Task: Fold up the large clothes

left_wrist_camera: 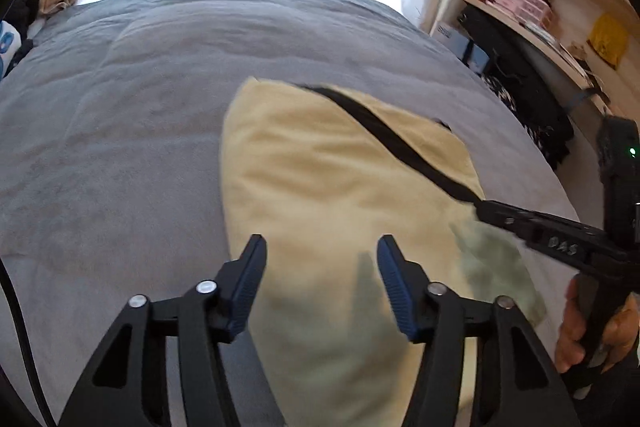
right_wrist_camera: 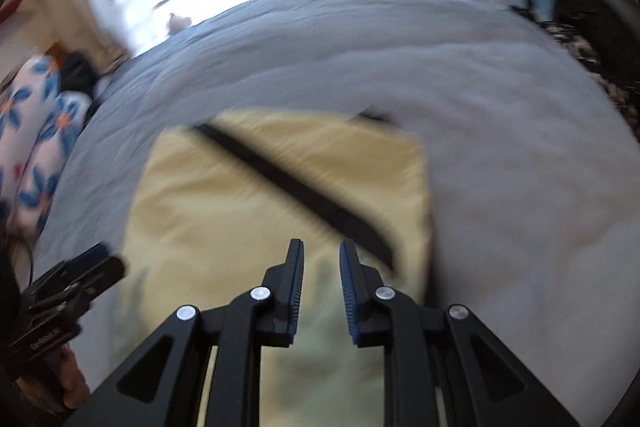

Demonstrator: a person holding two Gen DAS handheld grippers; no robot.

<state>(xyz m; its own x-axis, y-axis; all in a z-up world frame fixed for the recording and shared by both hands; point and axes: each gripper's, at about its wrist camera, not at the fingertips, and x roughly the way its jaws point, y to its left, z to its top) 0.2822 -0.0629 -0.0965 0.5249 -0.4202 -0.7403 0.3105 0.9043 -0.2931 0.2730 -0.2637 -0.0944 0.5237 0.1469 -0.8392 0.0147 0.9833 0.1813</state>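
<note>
On the grey bed (left_wrist_camera: 120, 147), yellow garment (left_wrist_camera: 320, 179) lies at 12 o'clock of both: left gripper (left_wrist_camera: 322, 247) spread wide, right gripper (right_wrist_camera: 321, 251) nearer, jaws narrowly apart, empty.

Pale yellow garment (left_wrist_camera: 320, 187) is showing a black stripe (left_wrist_camera: 384, 131); grey bedspread (left_wrist_camera: 120, 107) is lying beneath; blue-flowered white fabric (right_wrist_camera: 36, 131) is sitting aside.

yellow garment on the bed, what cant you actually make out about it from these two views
- Yellow garment: its near end runs under the left gripper and off the bottom edge of the left wrist view, so what kind of clothing it is stays unclear.
- Right wrist view: motion blur smears the black strip and the folds.
- Right gripper: whether its fingers touch the cloth cannot be told in either view.
</note>
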